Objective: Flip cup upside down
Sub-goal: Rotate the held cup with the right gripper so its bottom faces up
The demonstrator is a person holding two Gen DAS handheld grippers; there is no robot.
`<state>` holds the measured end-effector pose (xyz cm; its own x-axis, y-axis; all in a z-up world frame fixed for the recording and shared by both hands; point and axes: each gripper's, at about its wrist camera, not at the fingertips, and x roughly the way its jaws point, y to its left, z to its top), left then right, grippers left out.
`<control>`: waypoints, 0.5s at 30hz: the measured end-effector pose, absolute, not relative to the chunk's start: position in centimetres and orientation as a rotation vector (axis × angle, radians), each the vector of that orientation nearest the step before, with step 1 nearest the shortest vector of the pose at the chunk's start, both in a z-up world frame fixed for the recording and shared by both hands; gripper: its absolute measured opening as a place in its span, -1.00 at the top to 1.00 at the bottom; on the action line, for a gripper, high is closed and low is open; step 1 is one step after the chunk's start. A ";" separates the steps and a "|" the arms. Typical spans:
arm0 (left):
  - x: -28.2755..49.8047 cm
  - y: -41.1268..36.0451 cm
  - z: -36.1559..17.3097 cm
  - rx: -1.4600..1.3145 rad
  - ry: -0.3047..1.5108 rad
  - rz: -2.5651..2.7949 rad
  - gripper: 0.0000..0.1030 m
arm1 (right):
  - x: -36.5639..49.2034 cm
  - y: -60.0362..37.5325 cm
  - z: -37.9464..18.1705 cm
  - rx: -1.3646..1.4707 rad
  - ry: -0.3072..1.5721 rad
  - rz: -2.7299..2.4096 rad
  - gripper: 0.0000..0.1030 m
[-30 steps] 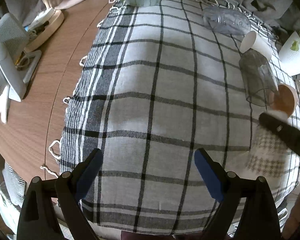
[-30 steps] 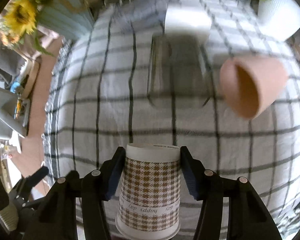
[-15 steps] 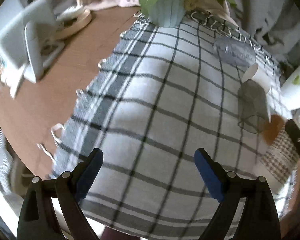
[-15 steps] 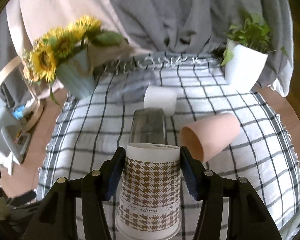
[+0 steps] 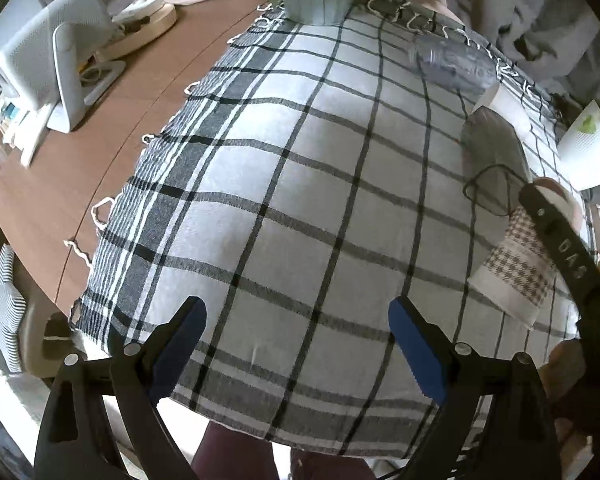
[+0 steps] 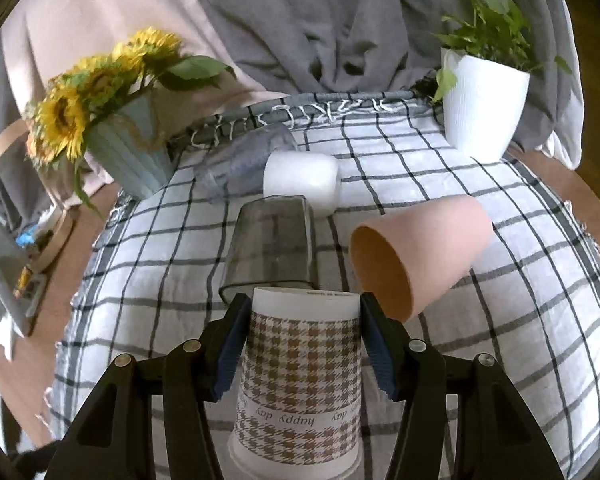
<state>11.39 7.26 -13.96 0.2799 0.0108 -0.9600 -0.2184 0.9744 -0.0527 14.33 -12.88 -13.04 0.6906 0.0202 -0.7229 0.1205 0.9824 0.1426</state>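
Note:
My right gripper (image 6: pixel 302 336) is shut on a houndstooth paper cup (image 6: pixel 300 376) with its base away from the camera and its rim toward it. The cup is held off the checked cloth (image 6: pixel 500 320). In the left wrist view the same cup (image 5: pixel 516 268) shows tilted at the far right, clamped by the right gripper's black finger (image 5: pixel 556 240). My left gripper (image 5: pixel 296 344) is open and empty above the near edge of the cloth (image 5: pixel 300 200).
Lying on the cloth beyond the held cup: a smoky clear cup (image 6: pixel 272 252), a pink cup (image 6: pixel 416 252), a white cup (image 6: pixel 300 180), a clear tumbler (image 6: pixel 244 160). A sunflower vase (image 6: pixel 128 152) and a white plant pot (image 6: pixel 480 108) stand at the back. A white stand (image 5: pixel 52 68) sits on the wooden table.
The right gripper has lifted and tilted with the houndstooth cup, so its view swung from the cloth up to the back of the table. The left gripper shifted slightly and stays open.

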 end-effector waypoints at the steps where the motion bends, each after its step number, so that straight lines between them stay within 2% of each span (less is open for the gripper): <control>1: 11.3 7.4 -13.9 -0.194 1.281 0.159 -0.82 | 14.3 -12.7 -13.1 0.170 0.807 -0.055 -0.07; 15: 9.9 10.1 -14.5 -0.251 1.327 0.205 -0.82 | 10.3 -12.3 -11.8 0.119 0.813 -0.035 -0.07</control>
<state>9.92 10.07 -14.48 0.2304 0.0043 -0.9731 -0.2890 0.9552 -0.0642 10.32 -12.30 -11.80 0.6875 0.0150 -0.7261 0.0765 0.9927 0.0929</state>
